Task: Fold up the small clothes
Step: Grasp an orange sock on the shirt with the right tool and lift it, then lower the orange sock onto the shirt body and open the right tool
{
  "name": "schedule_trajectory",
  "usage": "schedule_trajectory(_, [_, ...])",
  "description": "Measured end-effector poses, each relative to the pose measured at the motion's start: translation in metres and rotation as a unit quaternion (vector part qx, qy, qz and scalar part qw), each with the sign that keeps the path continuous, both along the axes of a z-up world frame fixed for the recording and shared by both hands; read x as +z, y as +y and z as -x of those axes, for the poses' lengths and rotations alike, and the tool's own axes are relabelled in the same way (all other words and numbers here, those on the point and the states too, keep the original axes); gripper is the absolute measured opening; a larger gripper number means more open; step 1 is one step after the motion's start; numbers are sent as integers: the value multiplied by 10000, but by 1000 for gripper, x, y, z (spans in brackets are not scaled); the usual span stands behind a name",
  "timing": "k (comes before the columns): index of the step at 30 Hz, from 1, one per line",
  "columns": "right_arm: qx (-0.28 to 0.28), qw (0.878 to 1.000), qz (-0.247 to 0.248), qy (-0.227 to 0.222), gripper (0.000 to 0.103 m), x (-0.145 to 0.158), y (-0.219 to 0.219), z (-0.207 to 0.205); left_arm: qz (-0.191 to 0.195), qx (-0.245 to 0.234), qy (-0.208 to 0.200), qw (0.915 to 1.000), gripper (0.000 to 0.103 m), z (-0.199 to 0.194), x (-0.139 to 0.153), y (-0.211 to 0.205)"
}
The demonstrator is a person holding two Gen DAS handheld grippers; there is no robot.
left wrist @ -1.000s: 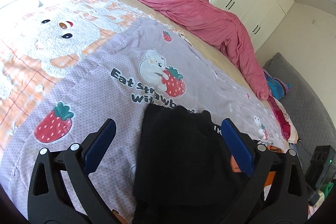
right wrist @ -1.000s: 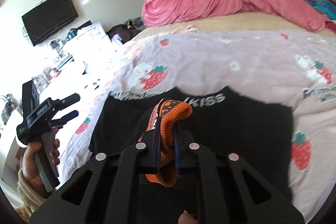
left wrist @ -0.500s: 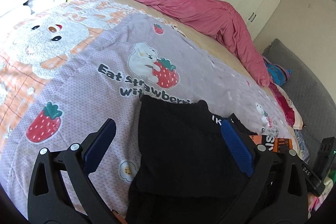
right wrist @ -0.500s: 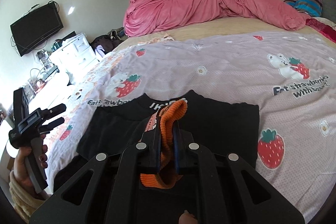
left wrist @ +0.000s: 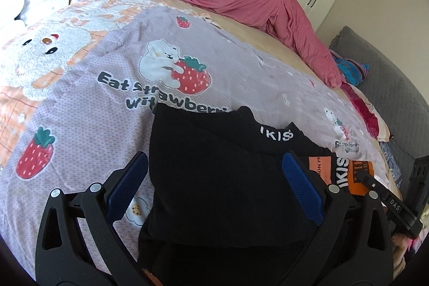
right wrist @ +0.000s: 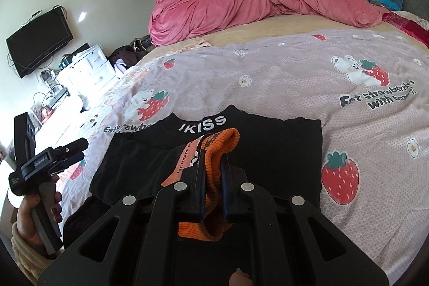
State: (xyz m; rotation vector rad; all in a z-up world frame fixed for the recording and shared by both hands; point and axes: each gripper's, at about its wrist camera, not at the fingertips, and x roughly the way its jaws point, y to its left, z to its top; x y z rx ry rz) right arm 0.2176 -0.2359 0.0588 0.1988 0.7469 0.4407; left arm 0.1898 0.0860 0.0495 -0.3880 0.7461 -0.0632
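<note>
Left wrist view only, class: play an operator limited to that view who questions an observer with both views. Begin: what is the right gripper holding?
Observer: The right gripper is shut on an orange knit cuff, pinched between its pads.
Operator: Where does that cuff sit relative to the black garment?
Observer: It is held over the middle of the black garment, just below the white IKISS lettering at the collar.
Operator: Is my left gripper touching the cloth?
Observer: No. The left gripper is beside the garment's left edge, apart from it, in a hand with dark nail polish.
Operator: What is on the wall to my left?
Observer: A black television.
</note>
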Motion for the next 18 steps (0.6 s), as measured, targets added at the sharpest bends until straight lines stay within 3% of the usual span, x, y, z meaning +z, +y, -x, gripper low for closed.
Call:
schedule_trajectory(9, [-110,9997,43,204,9,-11,-2,-3,-165,-261,111,9995,94,-4,-8,-21])
schedule_trajectory(14, [-238,9986,-104,453,17,-18,-12,-6,-282,-398,173,9987,94,-5,-12,-31])
schedule_trajectory(16, [-364,9984,-40,441,26,-19,-16,-5,-323,-449,190,9983,94,-5,-13,-35])
schedule_trajectory(18, [-404,9984,25,392,26,-18,-17,-2,-342,-490,207,9980,94,-4,-15,-37])
